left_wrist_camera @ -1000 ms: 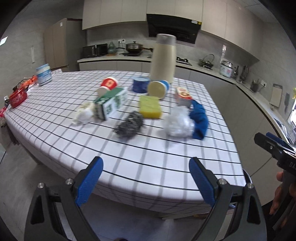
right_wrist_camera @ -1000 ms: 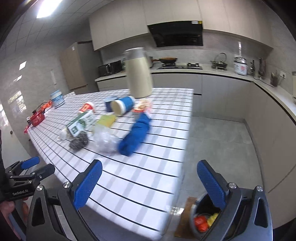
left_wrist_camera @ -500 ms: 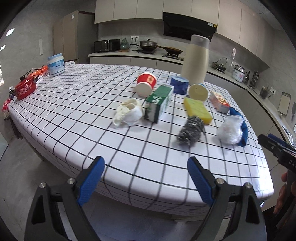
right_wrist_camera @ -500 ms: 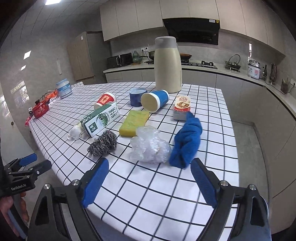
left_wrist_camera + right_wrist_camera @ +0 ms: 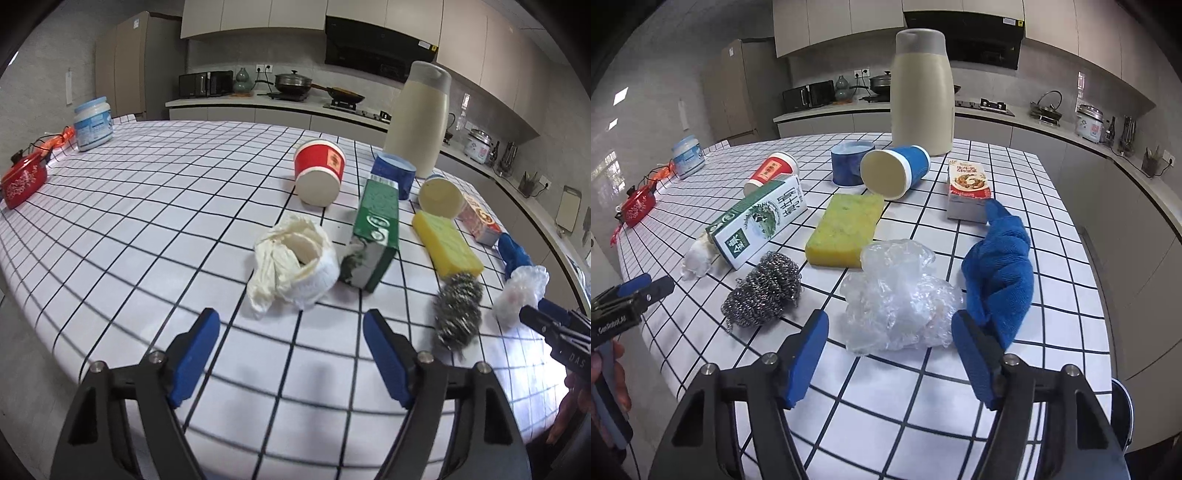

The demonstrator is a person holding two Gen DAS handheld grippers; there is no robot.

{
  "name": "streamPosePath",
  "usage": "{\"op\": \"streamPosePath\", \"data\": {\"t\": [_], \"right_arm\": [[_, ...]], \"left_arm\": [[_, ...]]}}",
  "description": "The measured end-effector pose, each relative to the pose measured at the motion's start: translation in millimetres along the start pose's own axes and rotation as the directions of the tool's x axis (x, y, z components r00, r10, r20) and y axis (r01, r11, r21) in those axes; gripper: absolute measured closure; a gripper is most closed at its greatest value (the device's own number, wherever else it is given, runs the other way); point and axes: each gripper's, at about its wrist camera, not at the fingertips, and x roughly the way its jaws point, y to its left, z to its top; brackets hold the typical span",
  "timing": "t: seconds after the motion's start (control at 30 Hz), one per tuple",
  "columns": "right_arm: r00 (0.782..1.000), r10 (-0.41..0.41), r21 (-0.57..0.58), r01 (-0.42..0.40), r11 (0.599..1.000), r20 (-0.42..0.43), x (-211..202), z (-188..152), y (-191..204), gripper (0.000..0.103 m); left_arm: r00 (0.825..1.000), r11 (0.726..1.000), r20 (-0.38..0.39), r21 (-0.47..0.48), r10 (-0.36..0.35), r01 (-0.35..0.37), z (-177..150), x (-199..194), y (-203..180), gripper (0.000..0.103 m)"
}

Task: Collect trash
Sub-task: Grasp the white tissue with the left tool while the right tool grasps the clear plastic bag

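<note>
A: We hold the left gripper (image 5: 290,352) low over the table (image 5: 147,206), its jaws apart and just narrowing, nothing between them. The crumpled white tissue (image 5: 291,266) lies just ahead of it, touching the green carton (image 5: 375,236) on its right.

B: We aim the right gripper (image 5: 890,354) at the clear plastic wrap (image 5: 899,295), which lies just ahead of the tips. Its jaws too are apart and have been closing, not pressing on anything yet. The blue cloth (image 5: 1001,266) lies just beside its right finger, the steel scourer (image 5: 762,288) off to its left.
</note>
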Motion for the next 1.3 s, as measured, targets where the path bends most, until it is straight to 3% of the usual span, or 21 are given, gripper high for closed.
{"op": "streamPosePath", "data": {"t": [0.13, 0.3, 0.33, 0.37, 0.43, 0.53, 0.67, 1.0, 1.3], "right_arm": [[1.000, -0.010, -0.004, 0.010, 1.000, -0.017, 18, 5, 2, 0.043], [1.000, 0.006, 0.007, -0.006, 1.000, -0.023, 31, 10, -1, 0.065], [1.000, 0.013, 0.011, -0.013, 1.000, -0.022, 32, 11, -2, 0.066], [1.000, 0.017, 0.013, -0.017, 1.000, -0.021, 33, 12, -2, 0.070], [0.999, 0.029, 0.023, -0.028, 0.999, -0.016, 33, 12, -4, 0.080], [0.999, 0.031, 0.030, -0.030, 0.999, -0.011, 30, 11, -5, 0.081], [0.999, 0.039, 0.041, -0.040, 0.998, 0.015, 21, 12, -7, 0.083], [0.996, 0.064, 0.057, -0.067, 0.996, 0.058, -6, 12, -13, 0.083], [0.992, 0.064, 0.082, -0.072, 0.994, 0.105, -52, 3, -36, 0.083]], "left_arm": [[0.998, 1.000, -0.058, 0.009, -0.029, 0.030, 11, 25, 3, 0.026], [0.994, 0.998, -0.092, 0.007, -0.060, 0.061, 16, 39, 4, 0.036], [0.994, 0.998, -0.092, 0.010, -0.053, 0.054, 17, 41, 5, 0.045], [0.995, 0.999, -0.084, 0.015, -0.047, 0.048, 17, 40, 5, 0.060], [0.995, 0.998, -0.078, 0.002, -0.062, 0.062, 17, 39, 8, 0.071], [0.994, 0.996, -0.065, -0.022, -0.090, 0.088, 16, 35, 14, 0.086], [0.995, 0.995, -0.022, -0.030, -0.101, 0.100, 17, 24, 13, 0.091], [0.996, 0.997, 0.043, -0.012, -0.073, 0.073, 12, -17, 0, 0.092], [0.990, 0.994, 0.087, 0.035, -0.109, 0.107, 4, -57, -43, 0.092]]}}
